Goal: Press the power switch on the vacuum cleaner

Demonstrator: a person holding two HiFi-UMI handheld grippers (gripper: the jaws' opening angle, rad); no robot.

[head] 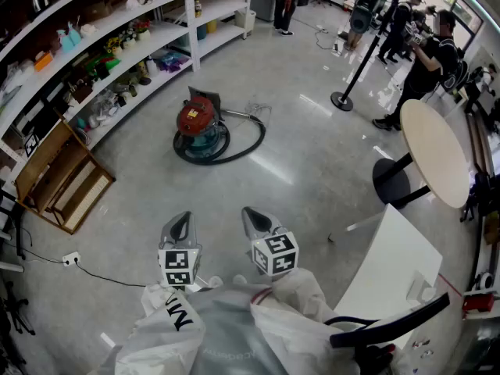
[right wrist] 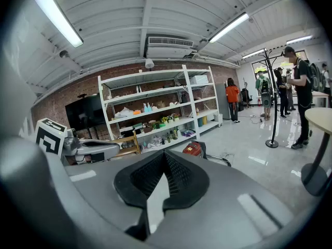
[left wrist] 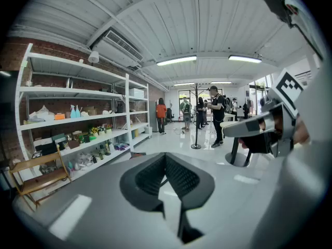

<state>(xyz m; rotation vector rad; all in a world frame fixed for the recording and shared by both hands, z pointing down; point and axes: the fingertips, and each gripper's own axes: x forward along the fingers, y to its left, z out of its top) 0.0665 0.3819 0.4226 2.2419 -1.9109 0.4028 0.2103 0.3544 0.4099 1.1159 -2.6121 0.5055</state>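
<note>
Head view: The vacuum cleaner, a red canister on a dark teal base, stands on the open floor ahead of me, near the shelving. Its hose lies in a loop round it. The left gripper and right gripper are held low and side by side, well apart from the machine. I cannot pick out the power switch at this range.

Left gripper view: The jaws meet at the tips and hold nothing. The gripper points down the room towards the shelves and the people beyond, with the vacuum not clearly in sight.

Right gripper view: The jaws are likewise closed at the tips and empty. The vacuum cleaner shows just above and right of them, on the floor before the shelves.

Findings on risk: In my judgement the task has not begun, and the whole approach remains. The hose loop lies across the approach and could catch a foot. With the switch unlocated, a press could land on the housing instead. The canister may shift if pushed sideways, so the closed tips could slide off. I would press straight down.
</note>
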